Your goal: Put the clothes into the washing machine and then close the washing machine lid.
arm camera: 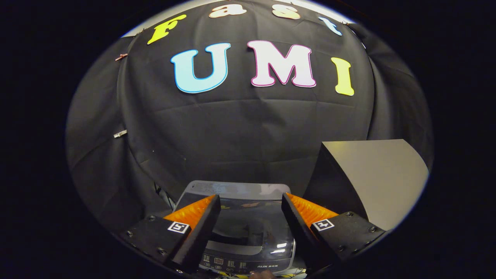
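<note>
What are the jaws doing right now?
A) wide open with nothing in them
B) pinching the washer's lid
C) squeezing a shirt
A: the gripper has its jaws spread apart and empty, with the washing machine showing in the gap between them, its dark lid down.

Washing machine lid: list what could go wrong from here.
1. The washing machine sits low between the open fingers of the gripper, and its lid looks down; if clothes still need loading, it blocks the drum.
2. The dark glossy lid shows glare, so its edge may be hard to judge.
3. The grey box stands close beside the right finger and could be bumped.
</note>
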A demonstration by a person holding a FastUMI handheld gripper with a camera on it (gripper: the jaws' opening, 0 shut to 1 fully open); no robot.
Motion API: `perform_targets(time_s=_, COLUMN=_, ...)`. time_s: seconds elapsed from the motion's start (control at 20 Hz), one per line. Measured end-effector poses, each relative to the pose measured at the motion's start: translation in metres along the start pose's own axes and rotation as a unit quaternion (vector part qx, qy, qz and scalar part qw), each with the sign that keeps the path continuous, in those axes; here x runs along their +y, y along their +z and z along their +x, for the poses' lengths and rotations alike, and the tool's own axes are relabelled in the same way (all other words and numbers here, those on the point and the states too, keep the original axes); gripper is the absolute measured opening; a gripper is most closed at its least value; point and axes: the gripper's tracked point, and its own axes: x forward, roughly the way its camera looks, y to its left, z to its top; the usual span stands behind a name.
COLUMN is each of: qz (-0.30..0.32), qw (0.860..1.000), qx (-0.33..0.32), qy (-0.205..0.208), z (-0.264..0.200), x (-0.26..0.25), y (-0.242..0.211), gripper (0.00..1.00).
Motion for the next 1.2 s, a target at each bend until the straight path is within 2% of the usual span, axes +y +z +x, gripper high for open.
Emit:
perform_targets(time_s=0.25, qz=-0.019, qw=0.999, qx=-0.028, qy=0.015, z=-0.035, x=0.000, y=0.007, gripper=0.99)
perform_targets(time_s=0.5, qz=-0.033, qw=0.994, qx=-0.090, qy=0.054, z=-0.104, x=0.004, y=0.028, gripper=0.99)
perform_targets(time_s=0.75, qz=-0.039, qw=0.983, qx=-0.156, qy=0.087, z=-0.177, x=-0.010, y=0.043, gripper=0.99)
perform_targets(time_s=1.2, qz=-0.041, qw=0.957, qx=-0.264, qy=0.110, z=-0.300, x=-0.065, y=0.063, gripper=0.98)
